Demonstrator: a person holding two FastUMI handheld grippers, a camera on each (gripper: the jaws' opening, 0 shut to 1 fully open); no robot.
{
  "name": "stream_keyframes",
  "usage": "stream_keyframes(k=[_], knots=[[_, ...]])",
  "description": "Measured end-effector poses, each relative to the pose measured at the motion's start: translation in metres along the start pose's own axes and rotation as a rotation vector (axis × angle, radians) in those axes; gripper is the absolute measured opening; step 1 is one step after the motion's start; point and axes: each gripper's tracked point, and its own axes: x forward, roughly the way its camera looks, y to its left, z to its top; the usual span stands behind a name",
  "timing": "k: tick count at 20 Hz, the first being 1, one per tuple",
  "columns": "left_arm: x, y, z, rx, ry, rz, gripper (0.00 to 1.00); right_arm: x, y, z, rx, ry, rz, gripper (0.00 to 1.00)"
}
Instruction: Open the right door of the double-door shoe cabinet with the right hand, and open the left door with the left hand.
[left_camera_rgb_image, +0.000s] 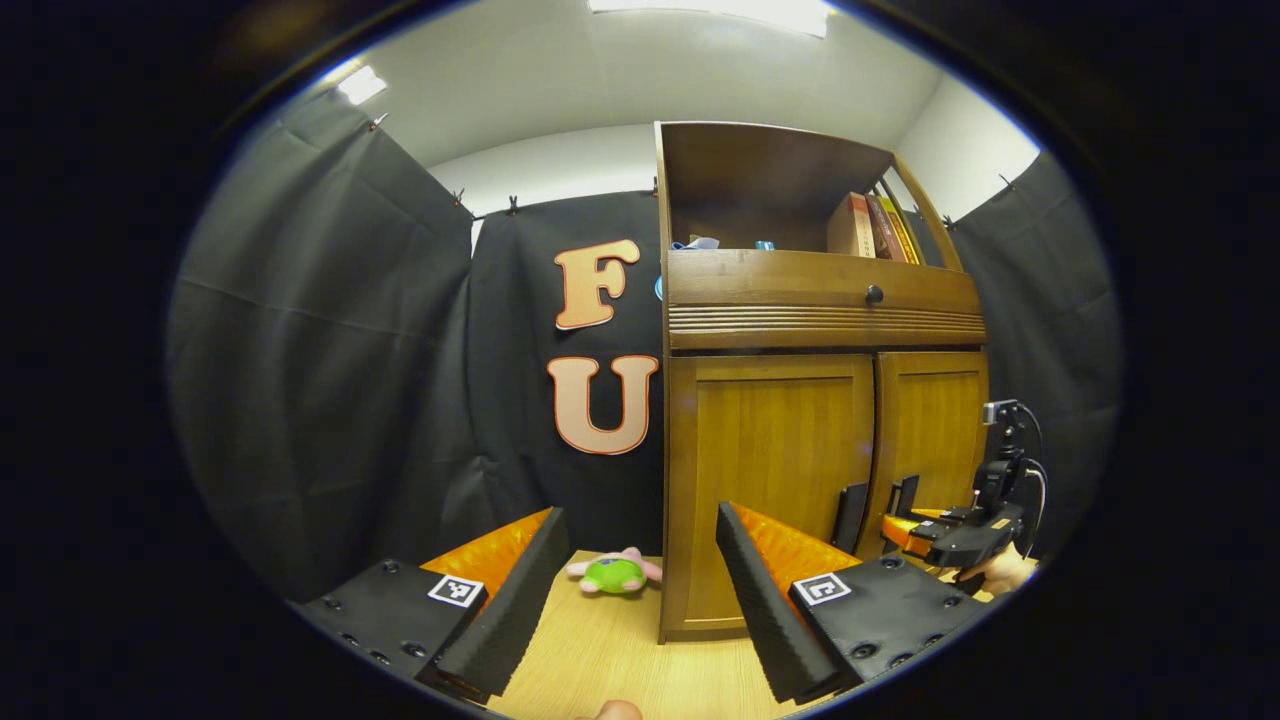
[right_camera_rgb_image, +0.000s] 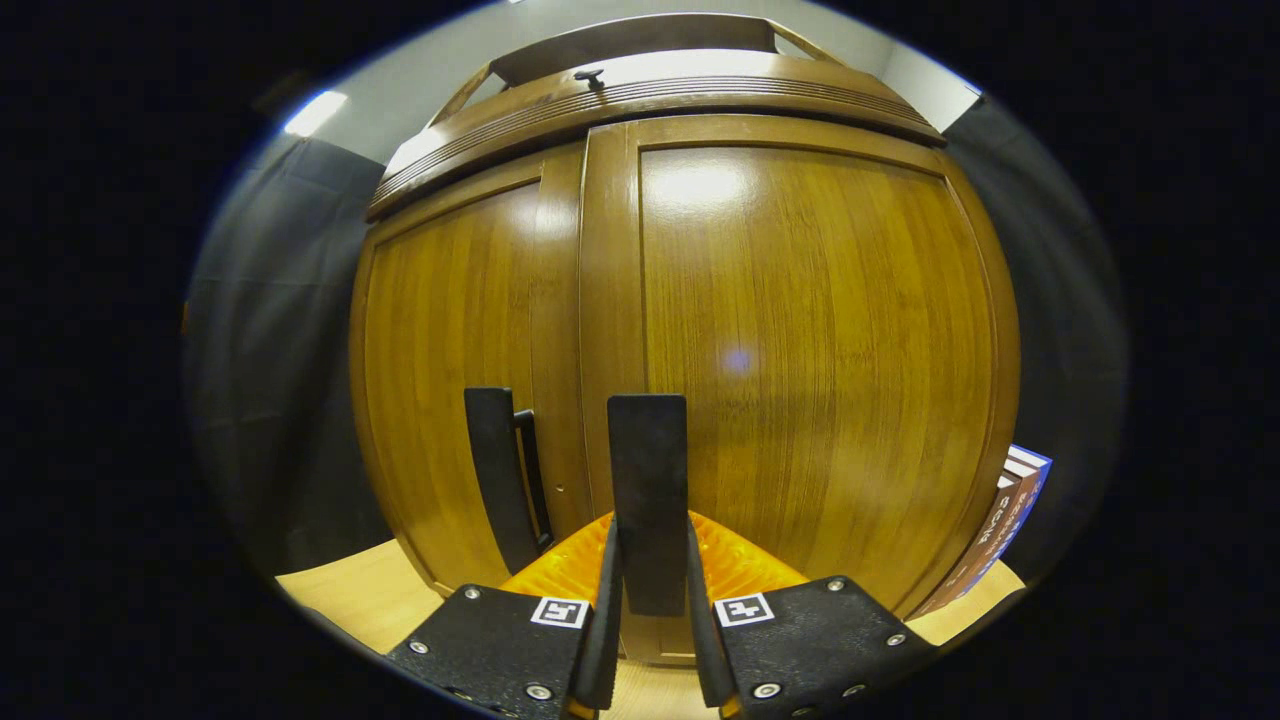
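Here the right gripper (right_camera_rgb_image: 652, 600) pinches the right door's handle (right_camera_rgb_image: 648, 480), both fingers pressed on it; the left gripper (left_camera_rgb_image: 640, 590) hangs spread wide before the shoe cabinet (left_camera_rgb_image: 770, 480); both doors sit closed.

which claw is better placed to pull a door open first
Right. The right claw is closed around the right door's handle; both doors are shut. The left claw hangs open, back from the left door.

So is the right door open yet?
Still shut. The right door sits flush beside the left door, no gap at the seam. The right gripper is closed on its handle.
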Motion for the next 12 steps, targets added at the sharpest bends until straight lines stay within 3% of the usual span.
stream_keyframes(k=[1,2,3,12], knots=[[0.0,0.001,0.0,0.005,-0.001,0.002,0.95,-0.004,0.001,0.0,-0.002,0.002,0.01,0.32],[0.0,0.002,0.001,0.009,-0.004,0.003,0.96,-0.01,0.0,-0.001,-0.005,0.002,0.018,0.32],[0.0,0.002,0.001,0.011,-0.008,0.002,0.95,-0.015,0.001,-0.001,-0.006,0.003,0.024,0.24],[0.0,-0.001,0.003,0.013,-0.016,-0.017,0.95,-0.074,-0.008,-0.003,-0.011,0.006,0.079,0.24]])
